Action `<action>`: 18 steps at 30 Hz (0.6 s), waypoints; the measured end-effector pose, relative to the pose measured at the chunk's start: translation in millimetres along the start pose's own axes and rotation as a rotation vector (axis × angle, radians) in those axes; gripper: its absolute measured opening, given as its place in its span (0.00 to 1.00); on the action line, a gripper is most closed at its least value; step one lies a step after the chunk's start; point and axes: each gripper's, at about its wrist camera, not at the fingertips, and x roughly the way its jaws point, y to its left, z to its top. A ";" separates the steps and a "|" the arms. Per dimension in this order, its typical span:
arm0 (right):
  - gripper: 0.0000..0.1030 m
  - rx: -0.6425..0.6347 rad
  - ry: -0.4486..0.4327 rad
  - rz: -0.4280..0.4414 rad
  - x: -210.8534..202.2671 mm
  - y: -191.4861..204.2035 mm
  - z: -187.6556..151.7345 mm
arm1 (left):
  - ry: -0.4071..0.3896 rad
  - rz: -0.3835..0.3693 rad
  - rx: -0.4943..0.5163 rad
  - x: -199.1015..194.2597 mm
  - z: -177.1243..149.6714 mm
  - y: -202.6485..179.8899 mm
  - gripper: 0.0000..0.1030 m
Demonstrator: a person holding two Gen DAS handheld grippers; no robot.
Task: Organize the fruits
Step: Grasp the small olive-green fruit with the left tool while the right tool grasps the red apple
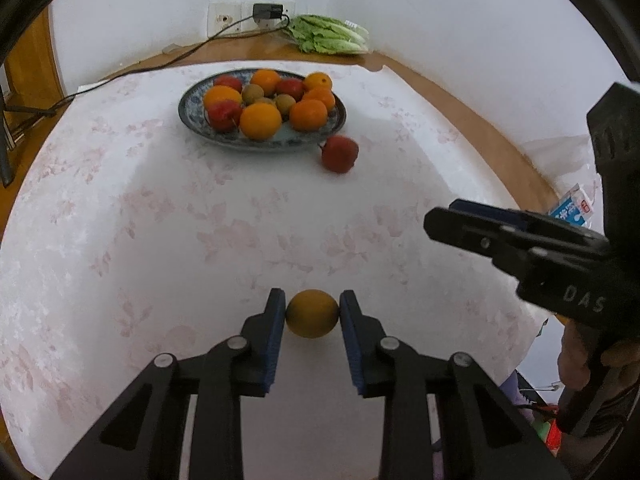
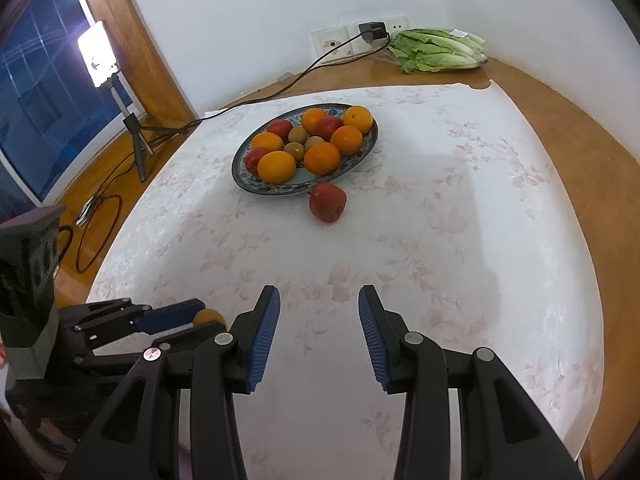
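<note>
Orange-yellow skin sits between the blue pads of my left claw [image 1: 313, 312]: a small citrus fruit [image 1: 312, 313], pinched from both sides over the white flowered cloth [image 1: 160, 220] that covers the bench. From my right wrist view only a sliver of that fruit shows, at the tip of the left claw, low and to the left.

My right claw [image 2: 319, 304] is spread wide, nothing between its pads, with only cloth beneath it. In the left wrist view it reaches in from the right, well apart from the fruit I hold.

Ahead of both claws, toward the far wall, stands the blue-patterned plate [image 1: 192, 120], heaped with oranges [image 1: 260, 121], red apples [image 1: 223, 115] and brownish kiwis [image 1: 253, 94]. One more red apple [image 1: 339, 153] lies on the cloth just beside the plate's near rim, on its right side; I cannot tell whether it touches the rim.

Beyond the cloth, on the bare wood by the wall, lies a bunch of green lettuce [image 1: 328, 35], with a black charger [image 1: 267, 11] plugged in to its left.
</note>
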 end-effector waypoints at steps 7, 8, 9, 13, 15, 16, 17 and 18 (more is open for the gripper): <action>0.41 -0.027 0.006 -0.013 5.5 5.7 14.5 | -0.052 0.036 -0.027 -11.6 19.3 13.7 0.28; 0.41 -0.031 0.006 -0.017 7.9 6.6 17.6 | -0.058 0.041 -0.034 -12.5 22.7 16.4 0.28; 0.41 -0.033 0.007 -0.018 10.9 7.3 20.2 | -0.062 0.045 -0.039 -13.2 25.2 18.6 0.28; 0.41 -0.036 0.008 -0.012 26.9 7.2 31.0 | -0.084 0.059 -0.070 -15.5 33.7 29.5 0.28; 0.41 -0.036 0.006 -0.016 36.4 6.6 36.4 | -0.088 0.062 -0.084 -15.6 35.4 34.2 0.28; 0.41 -0.036 0.005 -0.021 40.8 6.1 38.9 | -0.090 0.067 -0.092 -15.2 36.4 37.1 0.28; 0.41 -0.035 0.005 -0.025 44.7 5.8 40.6 | -0.094 0.066 -0.094 -15.0 36.6 39.2 0.28; 0.41 -0.030 0.011 -0.026 49.1 4.6 42.8 | -0.095 0.067 -0.099 -14.4 37.1 40.9 0.28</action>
